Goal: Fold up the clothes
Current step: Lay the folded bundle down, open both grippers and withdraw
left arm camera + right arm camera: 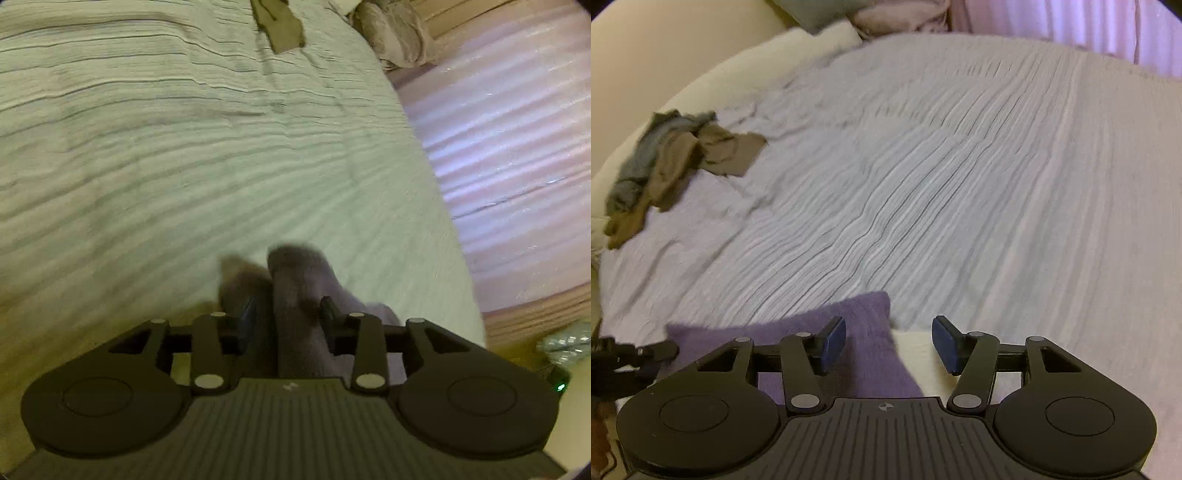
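Note:
A purple fuzzy garment (864, 332) lies at the near edge of the bed. My left gripper (290, 310) is shut on a bunched fold of this purple garment (295, 280), which rises between its fingers. In the right wrist view the left gripper (646, 356) shows at the garment's left corner. My right gripper (889, 341) is open and holds nothing; its left finger (831, 338) is over the garment's right part and its right finger (947, 341) is over bare bedding.
The bed is covered by a wrinkled pale bedspread (960, 184). A heap of brown and grey clothes (676, 162) lies at its far left. A brown piece (279, 24) lies far ahead in the left wrist view. Pillows (827, 40) lie at the back. The floor (517, 166) lies right of the bed.

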Demonstrator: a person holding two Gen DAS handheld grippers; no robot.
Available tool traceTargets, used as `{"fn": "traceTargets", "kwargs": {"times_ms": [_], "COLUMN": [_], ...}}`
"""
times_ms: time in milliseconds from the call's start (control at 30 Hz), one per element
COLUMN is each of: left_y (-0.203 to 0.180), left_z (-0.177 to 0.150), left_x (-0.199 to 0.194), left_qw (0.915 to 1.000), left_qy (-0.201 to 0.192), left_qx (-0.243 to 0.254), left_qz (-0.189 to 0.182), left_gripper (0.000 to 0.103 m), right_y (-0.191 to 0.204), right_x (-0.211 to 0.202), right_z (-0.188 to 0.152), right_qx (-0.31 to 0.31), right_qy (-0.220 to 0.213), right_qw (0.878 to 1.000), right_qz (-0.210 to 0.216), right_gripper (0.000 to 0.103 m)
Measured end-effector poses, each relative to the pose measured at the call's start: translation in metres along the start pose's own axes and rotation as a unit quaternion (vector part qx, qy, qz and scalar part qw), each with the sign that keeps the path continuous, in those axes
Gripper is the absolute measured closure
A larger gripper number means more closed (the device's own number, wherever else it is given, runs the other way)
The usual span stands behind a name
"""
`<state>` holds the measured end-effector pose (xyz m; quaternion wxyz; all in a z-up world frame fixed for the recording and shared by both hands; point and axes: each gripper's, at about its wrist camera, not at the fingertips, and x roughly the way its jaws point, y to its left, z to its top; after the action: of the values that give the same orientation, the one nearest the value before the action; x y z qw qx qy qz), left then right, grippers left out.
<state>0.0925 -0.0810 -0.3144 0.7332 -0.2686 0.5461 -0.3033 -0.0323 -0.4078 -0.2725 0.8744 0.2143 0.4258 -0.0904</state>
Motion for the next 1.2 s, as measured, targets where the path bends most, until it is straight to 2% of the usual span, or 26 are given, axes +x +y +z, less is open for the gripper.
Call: {"fn": "traceTargets", "kwargs": {"times_ms": [100, 200, 233, 300, 400, 467, 567, 667, 733, 833, 900, 967, 1033, 1067, 1100, 1167, 1200], "left_y": [-0.006, -0.009, -0.010, -0.012, -0.018, -0.023, -0.023, -0.026, -0.037, -0.050, -0.055, -0.061, -0.065, -0.064, -0.056, -0.034, -0.019], "left_z": [-0.030, -0.069, -0.080, -0.094, -0.112, -0.119, -0.126, -0.136, -0.140, -0.147, -0.150, -0.155, -0.161, -0.160, -0.156, -0.144, -0.141], "left_x": [-0.030, -0.049, -0.051, -0.051, -0.046, -0.043, -0.046, -0.053, -0.053, -0.049, -0.046, -0.045, -0.043, -0.041, -0.041, -0.042, -0.040], "left_qw": [0.9997, 0.9979, 0.9975, 0.9978, 0.9941, 0.9888, 0.9889, 0.9854, 0.9781, 0.9626, 0.9504, 0.9333, 0.9184, 0.9213, 0.9372, 0.9712, 0.9843], "left_qy": [0.012, 0.030, 0.029, 0.013, -0.006, -0.018, -0.034, -0.055, -0.066, -0.070, -0.076, -0.085, -0.077, -0.067, -0.057, -0.041, -0.038], "left_qx": [-0.001, 0.013, 0.023, 0.052, 0.107, 0.148, 0.145, 0.161, 0.194, 0.257, 0.297, 0.342, 0.380, 0.374, 0.337, 0.232, 0.171], "left_qz": [-0.023, -0.056, -0.060, -0.041, -0.013, -0.002, -0.003, 0.016, 0.037, 0.047, 0.053, 0.067, 0.081, 0.081, 0.070, 0.039, 0.025], "left_gripper": [0.073, 0.064, 0.061, 0.057, 0.067, 0.082, 0.087, 0.085, 0.081, 0.070, 0.071, 0.082, 0.087, 0.089, 0.090, 0.091, 0.091], "right_y": [0.002, 0.008, 0.008, 0.009, 0.007, 0.005, 0.003, 0.000, 0.000, -0.002, -0.004, -0.005, -0.006, -0.006, -0.005, -0.004, -0.003], "right_x": [-0.039, -0.072, -0.076, -0.084, -0.081, -0.079, -0.075, -0.072, -0.071, -0.072, -0.071, -0.070, -0.069, -0.069, -0.070, -0.073, -0.074], "right_z": [-0.019, -0.041, -0.050, -0.066, -0.071, -0.073, -0.078, -0.082, -0.083, -0.084, -0.086, -0.086, -0.087, -0.087, -0.088, -0.089, -0.089], "right_qx": [-0.004, -0.009, -0.006, -0.002, -0.001, -0.001, 0.000, 0.001, -0.006, -0.012, -0.006, -0.003, -0.003, -0.003, -0.006, -0.011, -0.014], "right_qy": [-0.012, -0.010, -0.004, 0.008, 0.013, 0.016, 0.020, 0.025, 0.030, 0.034, 0.034, 0.034, 0.032, 0.032, 0.031, 0.029, 0.028], "right_qw": [1.000, 1.000, 1.000, 1.000, 0.999, 0.999, 0.999, 0.998, 0.997, 0.997, 0.997, 0.997, 0.997, 0.996, 0.997, 0.997, 0.997], "right_qz": [0.005, 0.010, 0.014, 0.023, 0.033, 0.039, 0.049, 0.059, 0.064, 0.067, 0.071, 0.074, 0.076, 0.077, 0.076, 0.073, 0.072], "right_gripper": [0.047, 0.047, 0.047, 0.047, 0.047, 0.047, 0.047, 0.047, 0.047, 0.047, 0.047, 0.047, 0.047, 0.047, 0.047, 0.047, 0.047]}}
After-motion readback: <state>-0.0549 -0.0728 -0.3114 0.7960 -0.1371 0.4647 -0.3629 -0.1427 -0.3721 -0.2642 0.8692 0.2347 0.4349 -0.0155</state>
